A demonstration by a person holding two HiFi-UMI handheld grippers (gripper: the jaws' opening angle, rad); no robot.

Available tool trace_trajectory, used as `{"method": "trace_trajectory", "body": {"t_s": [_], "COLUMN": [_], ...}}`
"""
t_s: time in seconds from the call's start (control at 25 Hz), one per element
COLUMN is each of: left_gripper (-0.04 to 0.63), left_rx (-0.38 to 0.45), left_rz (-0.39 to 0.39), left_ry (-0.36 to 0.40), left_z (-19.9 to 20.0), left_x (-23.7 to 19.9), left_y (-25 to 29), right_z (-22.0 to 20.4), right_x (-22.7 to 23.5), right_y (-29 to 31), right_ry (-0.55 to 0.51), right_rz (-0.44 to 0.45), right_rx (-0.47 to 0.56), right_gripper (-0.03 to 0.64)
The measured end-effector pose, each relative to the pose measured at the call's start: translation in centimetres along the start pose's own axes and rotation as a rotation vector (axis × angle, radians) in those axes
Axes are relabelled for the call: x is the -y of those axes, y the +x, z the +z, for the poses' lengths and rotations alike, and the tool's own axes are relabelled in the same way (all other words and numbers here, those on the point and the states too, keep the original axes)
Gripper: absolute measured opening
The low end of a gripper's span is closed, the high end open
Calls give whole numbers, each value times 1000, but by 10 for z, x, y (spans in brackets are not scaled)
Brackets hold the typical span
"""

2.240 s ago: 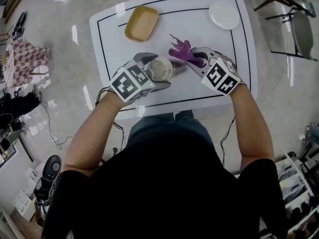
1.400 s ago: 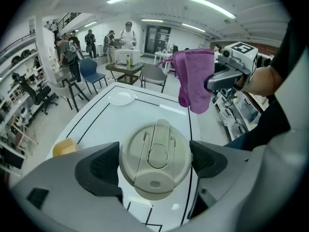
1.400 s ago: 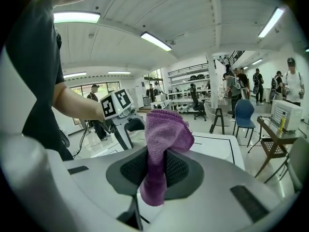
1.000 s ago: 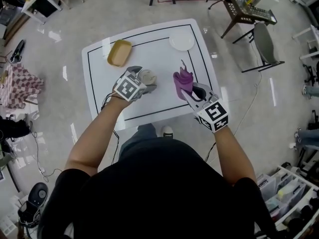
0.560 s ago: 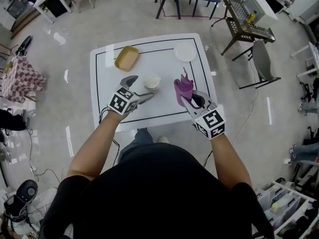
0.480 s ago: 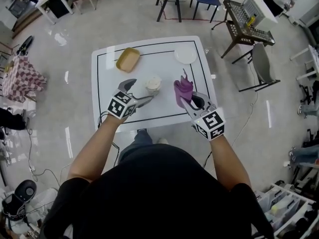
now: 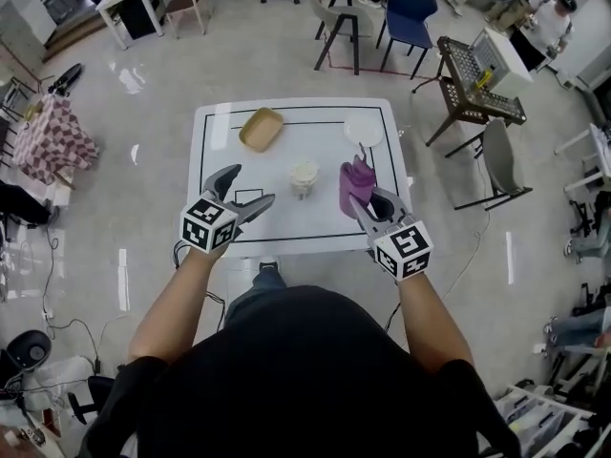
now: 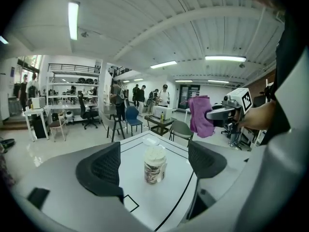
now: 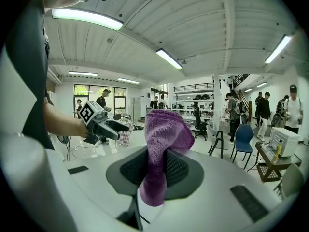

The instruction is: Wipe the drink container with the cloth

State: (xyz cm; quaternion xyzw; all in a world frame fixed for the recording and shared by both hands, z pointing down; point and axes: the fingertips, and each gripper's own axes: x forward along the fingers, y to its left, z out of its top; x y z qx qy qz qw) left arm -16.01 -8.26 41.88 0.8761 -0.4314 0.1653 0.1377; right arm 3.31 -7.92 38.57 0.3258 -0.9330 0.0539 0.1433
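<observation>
The drink container [image 7: 304, 177], a printed cup with a white lid [image 8: 154, 164], stands upright on the white table [image 7: 286, 227] near its middle. My left gripper [image 7: 242, 191] is open, lifted back from the cup, with the cup seen free between its spread jaws [image 8: 153, 166]. My right gripper [image 7: 360, 198] is shut on the purple cloth [image 7: 354, 183], which hangs folded between its jaws [image 9: 161, 151], held in the air to the right of the cup and apart from it.
A yellow tray [image 7: 261, 129] lies at the table's far left and a white plate [image 7: 363, 131] at its far right. Chairs [image 7: 409, 12] and a wire cart [image 7: 474, 79] stand on the floor beyond. People stand in the background [image 8: 140, 94].
My left gripper let go of the cup and drew back toward me, open. The right gripper pulled the cloth off the cup and away to the right. The head view rose.
</observation>
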Motion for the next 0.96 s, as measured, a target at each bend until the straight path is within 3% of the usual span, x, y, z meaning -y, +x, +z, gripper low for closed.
{"method": "trace_trajectory", "body": {"t_s": [0.36, 0.96], "left_gripper": [402, 305], "left_rx": [120, 177], "left_rz": [99, 199], "left_ry": [-40, -26], "left_z": [14, 7], "left_x": [6, 28], "left_y": [-68, -125], "right_z": [19, 20], "right_x": [-12, -29], "right_y": [-24, -55], "right_ry": [-14, 3], "right_rz": [-16, -47], "right_rx": [20, 29], "right_gripper": [87, 87]}}
